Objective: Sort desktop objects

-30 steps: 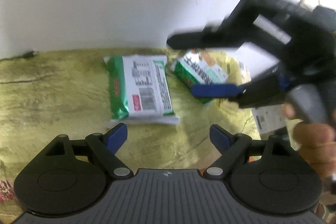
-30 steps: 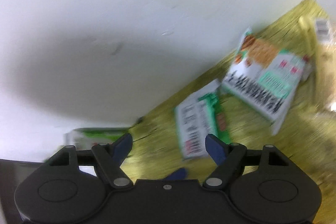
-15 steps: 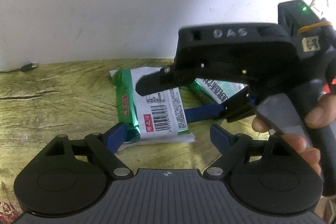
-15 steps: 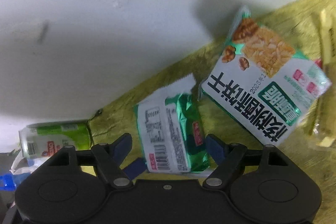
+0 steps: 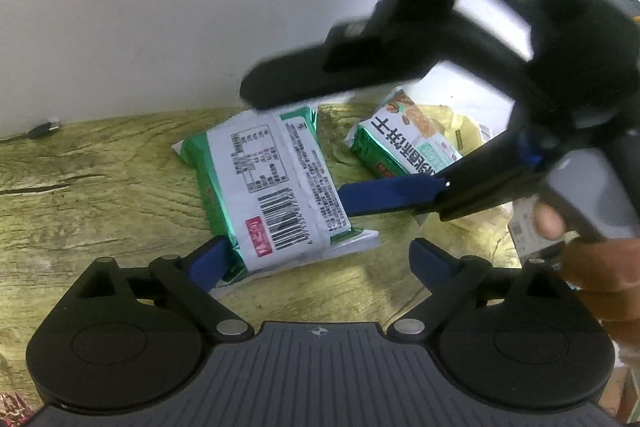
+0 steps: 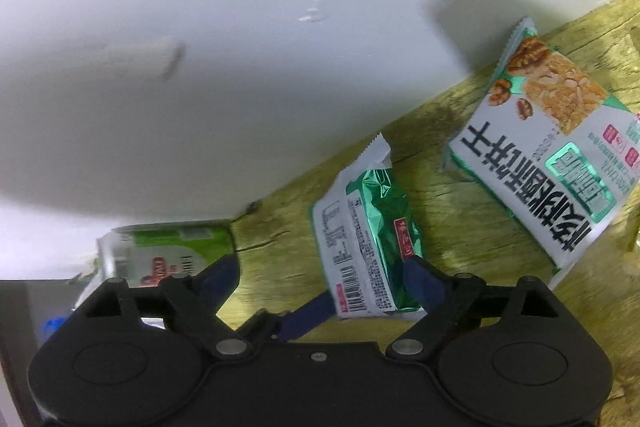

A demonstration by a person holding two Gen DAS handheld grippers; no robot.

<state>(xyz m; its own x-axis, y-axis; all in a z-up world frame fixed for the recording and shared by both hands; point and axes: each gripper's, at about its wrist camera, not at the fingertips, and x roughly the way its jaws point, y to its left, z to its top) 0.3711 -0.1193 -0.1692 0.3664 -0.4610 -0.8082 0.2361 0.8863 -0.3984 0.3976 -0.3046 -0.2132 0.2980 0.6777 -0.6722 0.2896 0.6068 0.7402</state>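
A green foil snack packet (image 5: 276, 195) lies label-up on the wooden table (image 5: 100, 195). My left gripper (image 5: 320, 261) is at its near end with jaws opening: the left blue pad is against the packet's corner and the right pad is clear of it. My right gripper (image 5: 296, 147) reaches in from the right, one finger above the packet and the blue one beside it. In the right wrist view the packet (image 6: 368, 247) lies between the opening jaws of the right gripper (image 6: 324, 279), not pressed. A second packet (image 5: 404, 143), with a nut bar pictured (image 6: 560, 171), lies beyond.
A white wall (image 5: 160, 7) stands close behind the table. A black cable plug (image 5: 42, 129) lies at the far left. Pale yellow packets (image 5: 468, 131) lie at the right, under the person's hand (image 5: 600, 267). A green and white carton (image 6: 164, 251) lies by the wall.
The right gripper swung in from the right and came down over the green packet. Both grippers' jaws spread wider. The packet now sits closer to both cameras.
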